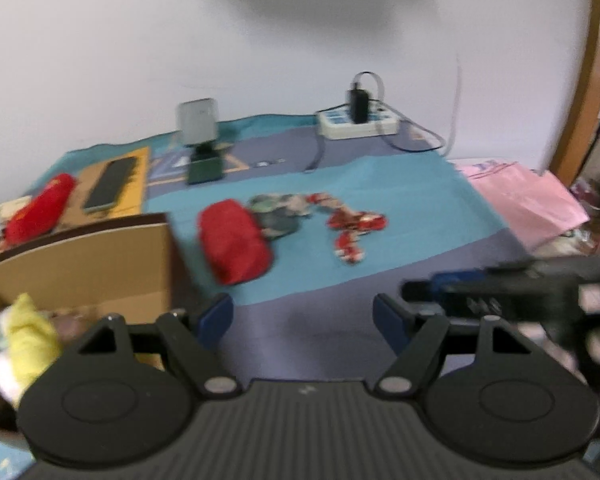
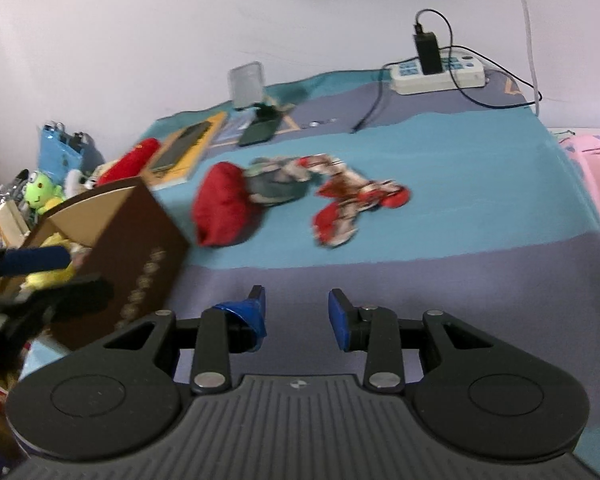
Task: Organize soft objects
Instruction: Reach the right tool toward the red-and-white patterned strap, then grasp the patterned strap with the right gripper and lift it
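A red soft pouch (image 1: 234,241) lies mid-table on the blue cloth, also in the right wrist view (image 2: 225,211). A grey-green soft toy (image 1: 276,216) (image 2: 278,184) touches its right side. A red-and-white patterned soft toy (image 1: 352,230) (image 2: 352,210) lies to the right of that. A brown cardboard box (image 1: 84,264) (image 2: 140,256) at the left holds a yellow plush (image 1: 28,332) (image 2: 50,276). My left gripper (image 1: 302,318) is open and empty, next to the box. My right gripper (image 2: 296,316) is open and empty, short of the toys.
A long red plush (image 1: 40,212) (image 2: 130,162) and a phone (image 1: 110,188) on a yellow book lie at the back left. A small mirror stand (image 1: 200,140) and a power strip (image 1: 358,122) (image 2: 438,72) stand by the wall. A pink bag (image 1: 524,196) lies right.
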`<state>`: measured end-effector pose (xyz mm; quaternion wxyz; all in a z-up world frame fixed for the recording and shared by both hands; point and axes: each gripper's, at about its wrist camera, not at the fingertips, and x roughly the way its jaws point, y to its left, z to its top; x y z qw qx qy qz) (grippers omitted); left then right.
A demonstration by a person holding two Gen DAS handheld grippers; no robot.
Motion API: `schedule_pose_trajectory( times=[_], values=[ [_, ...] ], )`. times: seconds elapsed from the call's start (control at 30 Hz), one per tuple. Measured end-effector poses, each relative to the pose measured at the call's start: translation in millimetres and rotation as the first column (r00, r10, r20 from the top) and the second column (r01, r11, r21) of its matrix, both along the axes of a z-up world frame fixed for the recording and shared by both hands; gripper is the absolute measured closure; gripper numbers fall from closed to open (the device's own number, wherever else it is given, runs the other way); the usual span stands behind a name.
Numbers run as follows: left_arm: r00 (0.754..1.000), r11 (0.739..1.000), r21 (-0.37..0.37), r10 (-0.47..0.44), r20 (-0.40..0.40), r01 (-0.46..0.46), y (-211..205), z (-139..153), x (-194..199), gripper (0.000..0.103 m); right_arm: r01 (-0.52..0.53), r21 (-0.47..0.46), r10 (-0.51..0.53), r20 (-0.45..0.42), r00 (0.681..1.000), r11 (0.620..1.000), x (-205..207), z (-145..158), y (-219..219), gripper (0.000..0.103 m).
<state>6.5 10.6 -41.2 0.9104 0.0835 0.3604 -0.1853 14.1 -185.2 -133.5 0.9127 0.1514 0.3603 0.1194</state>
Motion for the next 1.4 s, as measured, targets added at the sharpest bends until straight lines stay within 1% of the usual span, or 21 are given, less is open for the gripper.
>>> schedule_pose_trajectory(
  times=[0.1,0.17,0.2,0.3,0.37,0.47,0.6,0.7,0.77,0.83,0.9,0.97,1.03,1.07,1.1,1.13,1.17,1.2,1.27,1.37,1.4],
  values=[
    [1.000,1.000,-0.015,-0.024,0.004,0.024,-17.2,-12.0,8.2,0.028,-0.002,-0.022,0.001,-0.013,1.000,1.000,27.3,-5.2,-22.4,0.085],
    [0.999,0.999,-0.035,-0.040,-0.018,0.039,-27.2,-23.6,17.9,0.028,0.009,-0.032,-0.009,-0.020,1.000,0.999,50.1,-9.1,-35.2,0.085],
    [0.999,0.998,-0.045,-0.045,-0.031,0.043,-30.2,-28.1,22.2,0.028,0.015,-0.026,-0.016,-0.027,1.000,1.000,61.1,-10.9,-40.8,0.085],
    [0.996,0.996,-0.078,-0.048,-0.072,0.042,-39.8,-45.5,41.0,0.028,0.009,0.034,-0.007,-0.039,0.999,0.999,98.0,-16.3,-51.4,0.085],
    [0.996,0.996,-0.081,-0.041,-0.083,0.034,-44.4,-55.1,52.4,0.028,-0.021,0.029,0.022,-0.029,0.999,0.999,118.1,-19.9,-49.7,0.085],
    [0.995,0.997,-0.073,-0.019,-0.103,0.012,-49.1,-67.2,68.4,0.028,-0.063,-0.031,0.062,-0.009,0.998,0.998,143.6,-27.2,-41.7,0.085],
    [0.992,0.997,-0.079,0.006,-0.125,-0.016,-52.2,-77.9,83.9,0.028,-0.112,-0.035,0.111,-0.030,0.993,0.993,162.8,-39.8,-33.4,0.085],
    [0.991,0.997,-0.077,0.005,-0.136,-0.015,-56.4,-86.3,91.5,0.028,-0.140,-0.060,0.138,-0.048,0.989,0.988,163.9,-49.3,-30.4,0.086],
    [0.990,0.997,-0.072,-0.008,-0.144,-0.003,-60.3,-91.6,96.4,0.028,-0.149,-0.049,0.148,-0.035,0.988,0.988,159.3,-50.6,-33.7,0.089],
    [0.988,0.998,-0.063,-0.018,-0.152,0.008,-64.1,-96.0,100.7,0.029,-0.161,0.026,0.162,-0.050,0.986,0.987,157.0,-52.9,-42.2,0.098],
    [0.987,0.998,-0.062,-0.027,-0.156,0.017,-66.8,-98.7,104.4,0.033,-0.173,0.132,0.184,-0.070,0.980,0.976,152.4,-55.3,-52.5,0.103],
    [0.985,0.997,-0.069,-0.042,-0.169,0.030,-67.4,-102.6,107.1,0.035,-0.173,0.178,0.190,-0.084,0.978,0.969,143.0,-56.8,-57.9,0.103],
    [0.979,0.996,-0.083,-0.052,-0.197,0.036,-66.5,-109.7,110.0,0.040,-0.173,0.224,0.199,-0.103,0.975,0.959,129.9,-59.7,-61.7,0.103],
    [0.975,0.995,-0.092,-0.060,-0.215,0.041,-65.8,-113.4,112.2,0.049,-0.173,0.255,0.207,-0.113,0.972,0.951,124.2,-62.0,-63.6,0.103],
    [0.970,0.994,-0.103,-0.070,-0.232,0.047,-64.7,-116.3,112.8,0.054,-0.171,0.282,0.212,-0.122,0.970,0.944,119.4,-64.0,-64.9,0.103],
    [0.971,0.993,-0.112,-0.074,-0.226,0.049,-63.5,-117.3,111.8,0.055,-0.166,0.301,0.213,-0.134,0.968,0.939,114.2,-66.3,-65.4,0.103],
    [0.970,0.991,-0.120,-0.082,-0.229,0.055,-63.4,-117.3,111.0,0.058,-0.160,0.317,0.214,-0.144,0.966,0.935,109.0,-68.4,-65.5,0.103],
    [0.968,0.990,-0.130,-0.090,-0.233,0.061,-63.5,-117.5,110.7,0.065,-0.153,0.329,0.210,-0.148,0.966,0.932,104.9,-69.3,-65.0,0.103],
    [0.958,0.981,-0.175,-0.126,-0.259,0.081,-61.7,-116.8,108.1,0.079,-0.131,0.356,0.198,-0.159,0.967,0.925,97.2,-69.7,-65.9,0.103],
    [0.957,0.979,-0.186,-0.135,-0.257,0.088,-59.1,-115.8,97.0,0.081,-0.103,0.403,0.184,-0.169,0.968,0.909,86.9,-68.1,-67.5,0.103],
    [0.957,0.977,-0.191,-0.138,-0.254,0.090,-57.2,-114.4,93.2,0.083,-0.096,0.410,0.180,-0.172,0.968,0.907,82.5,-67.0,-67.1,0.103]
  ],
)
